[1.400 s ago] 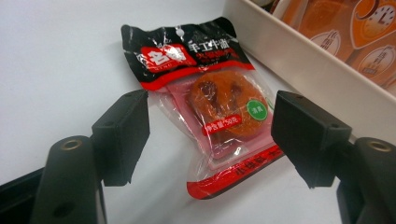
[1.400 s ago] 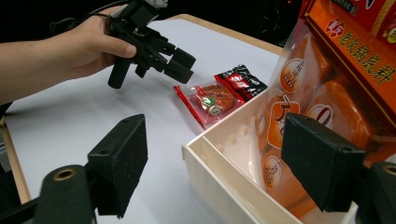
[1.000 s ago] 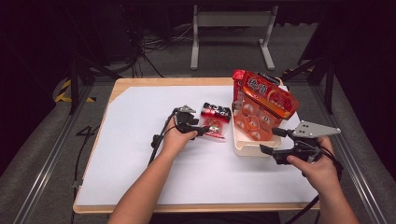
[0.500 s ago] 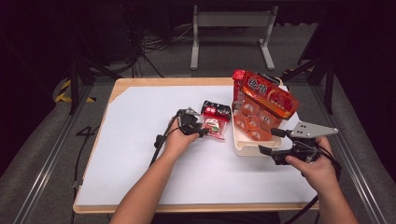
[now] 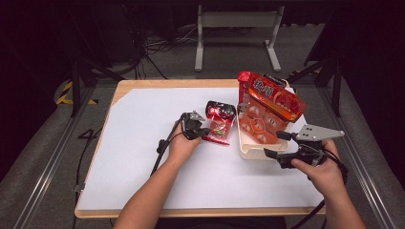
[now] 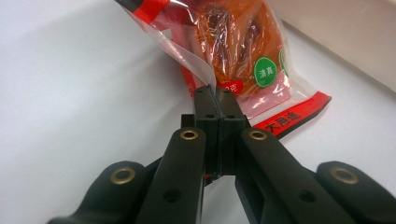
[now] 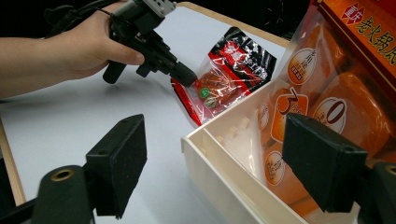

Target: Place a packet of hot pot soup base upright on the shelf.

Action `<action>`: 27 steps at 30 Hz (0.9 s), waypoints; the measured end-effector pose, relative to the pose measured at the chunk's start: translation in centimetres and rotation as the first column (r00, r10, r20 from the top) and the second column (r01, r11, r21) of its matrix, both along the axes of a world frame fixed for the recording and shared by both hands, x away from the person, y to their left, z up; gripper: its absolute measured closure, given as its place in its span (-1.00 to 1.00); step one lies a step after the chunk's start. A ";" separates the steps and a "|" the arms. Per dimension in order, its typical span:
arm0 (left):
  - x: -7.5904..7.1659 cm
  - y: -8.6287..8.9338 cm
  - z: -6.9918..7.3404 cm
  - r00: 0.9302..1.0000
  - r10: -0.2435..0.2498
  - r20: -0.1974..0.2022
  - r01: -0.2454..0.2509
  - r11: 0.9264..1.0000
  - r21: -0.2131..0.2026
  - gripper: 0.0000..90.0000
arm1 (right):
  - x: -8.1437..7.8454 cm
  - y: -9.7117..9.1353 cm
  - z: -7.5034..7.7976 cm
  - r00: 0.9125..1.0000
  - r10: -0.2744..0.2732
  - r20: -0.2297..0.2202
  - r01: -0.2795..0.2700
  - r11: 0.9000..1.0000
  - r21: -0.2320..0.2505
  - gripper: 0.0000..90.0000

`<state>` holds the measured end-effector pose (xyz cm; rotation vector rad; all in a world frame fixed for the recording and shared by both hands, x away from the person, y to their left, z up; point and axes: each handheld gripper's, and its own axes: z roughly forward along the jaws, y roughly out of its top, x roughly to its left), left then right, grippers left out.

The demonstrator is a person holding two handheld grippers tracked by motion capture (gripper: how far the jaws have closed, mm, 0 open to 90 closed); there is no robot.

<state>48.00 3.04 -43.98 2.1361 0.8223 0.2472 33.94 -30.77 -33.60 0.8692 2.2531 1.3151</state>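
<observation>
A small red and clear snack packet (image 5: 220,123) lies on the white table cover, just left of the cream tray (image 5: 248,148). My left gripper (image 5: 206,131) has just been closing and now pinches the packet's clear near edge (image 6: 205,74), the jaws pressed together (image 6: 215,93). In the right gripper view, the left gripper (image 7: 184,74) bites the corner of the packet (image 7: 224,74). A large orange bag (image 5: 270,107) of several round pieces stands tilted in the tray. My right gripper (image 5: 276,144) is open at the tray's near corner (image 7: 219,154), holding nothing (image 7: 212,163).
The white cover sits on a wooden table top (image 5: 143,86). A metal stand (image 5: 234,28) and cables lie on the dark floor beyond. The large bag (image 7: 317,93) leans over the tray's far wall.
The left gripper's jaws have closed onto the packet's near edge after a slight shift to the right. The right gripper has stayed in place.
</observation>
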 end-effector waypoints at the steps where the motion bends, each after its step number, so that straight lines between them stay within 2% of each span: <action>1: -0.2 0.1 0.2 1.000 0.001 0.011 -0.001 1.000 -0.007 1.00 | 0.0 0.0 0.0 1.000 0.001 0.000 -0.001 1.000 0.001 -0.49; 2: -0.4 0.3 0.4 1.000 -0.002 0.026 0.002 1.000 -0.013 1.00 | 0.1 0.0 0.0 1.000 0.001 0.001 -0.001 1.000 0.000 -0.49; 6: -1.4 0.7 1.4 0.996 -0.004 0.088 0.003 1.000 0.010 1.00 | 0.2 0.1 0.0 1.000 -0.002 0.001 0.002 1.000 0.003 -0.49; 14: -3.3 2.1 2.8 0.985 0.001 0.170 0.002 1.000 -0.018 1.00 | 0.3 0.4 0.0 1.000 -0.010 0.002 0.010 1.000 0.004 -0.46; 23: -5.7 3.1 4.4 0.974 -0.017 0.224 0.038 0.995 -0.088 1.00 | 0.6 0.8 0.1 1.000 -0.010 -0.027 0.011 0.999 0.039 -0.18; 27: -6.7 3.4 5.1 0.969 -0.034 0.243 0.062 0.992 -0.110 1.00 | 0.8 1.0 0.2 1.000 -0.012 -0.025 0.013 0.998 0.059 -0.16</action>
